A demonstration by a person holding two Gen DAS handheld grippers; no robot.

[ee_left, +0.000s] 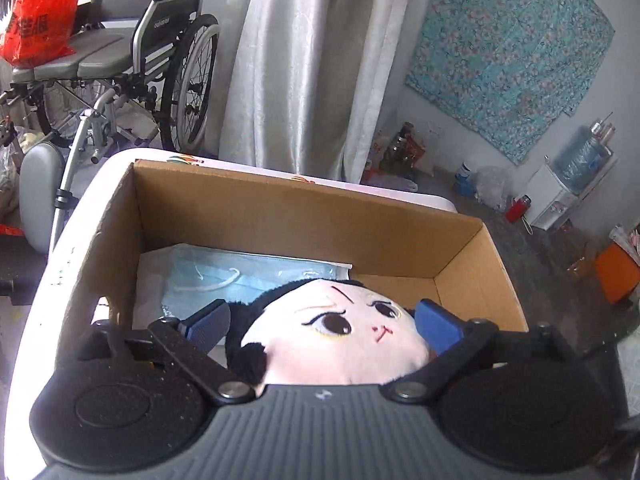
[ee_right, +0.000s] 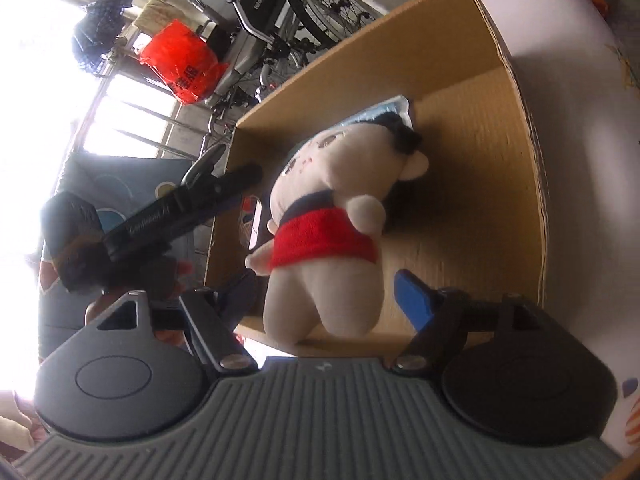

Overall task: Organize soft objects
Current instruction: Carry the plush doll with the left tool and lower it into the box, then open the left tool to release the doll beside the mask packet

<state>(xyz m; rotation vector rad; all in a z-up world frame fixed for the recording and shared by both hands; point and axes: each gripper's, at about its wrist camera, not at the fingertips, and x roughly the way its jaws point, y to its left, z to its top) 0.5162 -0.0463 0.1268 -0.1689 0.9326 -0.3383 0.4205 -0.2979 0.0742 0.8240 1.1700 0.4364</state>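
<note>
- Inside the cardboard box (ee_left: 304, 216), the plush doll (ee_left: 336, 332) lies w/ its head between the pads of the left tool (ee_left: 320, 326); a pack of blue face masks (ee_left: 240, 276) sits beneath and further left.
- Left tool: jaws spread wide around the doll's head, both blue pads close to or touching it; can't tell if they actually squeeze, so grip is unclear.
- Right tool (ee_right: 332, 296): jaws wide apart, holding nothing; doll's legs (ee_right: 324, 300) sit between the fingers but the right pad stands apart from the plush.
- Box rests on a white surface (ee_left: 48, 280); doll already looks to be down on the box floor, near side, per the right wrist view.
- Judged step: settling the doll in the box, approx. done.
- To do it well: let go gently, pull both tools straight back w/o snagging the fabric, and keep clear of the box walls so nothing drags out.
- Leave the mask pack flat; don't shove the doll onto it.
</note>
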